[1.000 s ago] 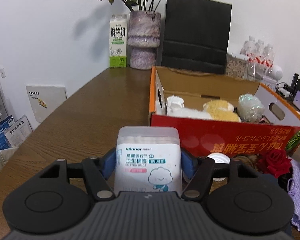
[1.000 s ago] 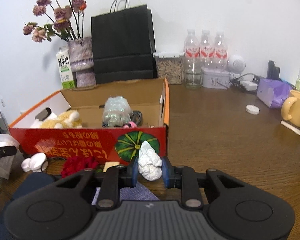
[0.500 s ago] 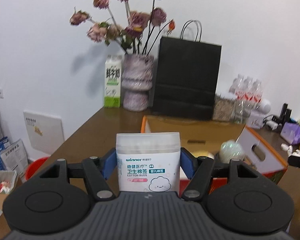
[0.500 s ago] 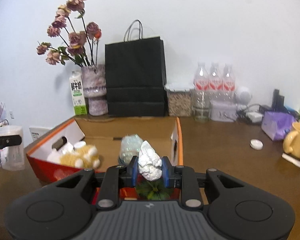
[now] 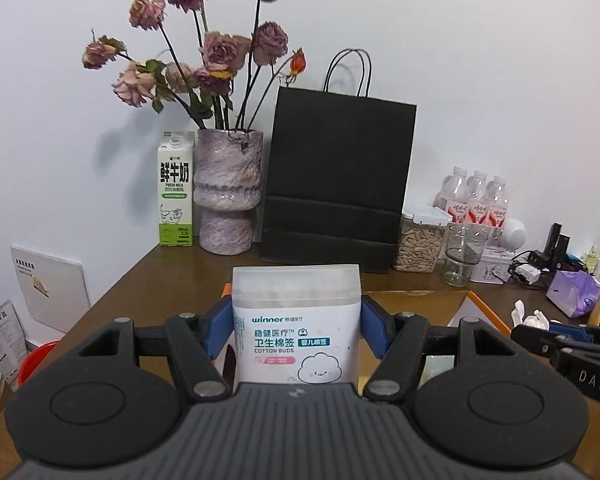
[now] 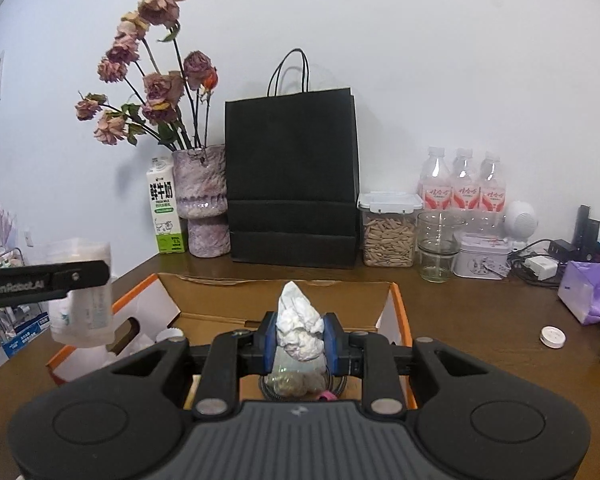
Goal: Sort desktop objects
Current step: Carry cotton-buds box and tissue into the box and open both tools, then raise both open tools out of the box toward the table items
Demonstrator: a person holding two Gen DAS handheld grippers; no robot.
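My left gripper [image 5: 296, 322] is shut on a white cotton buds box [image 5: 296, 340], held upright in the air. Behind it shows the edge of an orange cardboard box [image 5: 488, 308]. My right gripper [image 6: 300, 334] is shut on a crumpled white tissue [image 6: 298, 318] above the open cardboard box [image 6: 398, 308], which holds a plastic-wrapped bundle [image 6: 296, 380] and other items. In the right wrist view the left gripper [image 6: 44, 280] and its cotton buds box [image 6: 84, 312] hang over the cardboard box's left side. The left wrist view shows the right gripper [image 5: 540, 330] with the tissue [image 5: 530, 316].
Along the back wall stand a milk carton [image 6: 164, 208], a vase of dried roses [image 6: 202, 200], a black paper bag [image 6: 292, 176], a seed container [image 6: 388, 232], a glass jar [image 6: 436, 248] and water bottles [image 6: 462, 184]. At the right lie a purple tissue pack [image 6: 588, 292] and a white lid [image 6: 553, 336].
Both grippers have risen and moved forward over the cardboard box, each still holding its object. The red box front and the clutter before it have dropped out of view.
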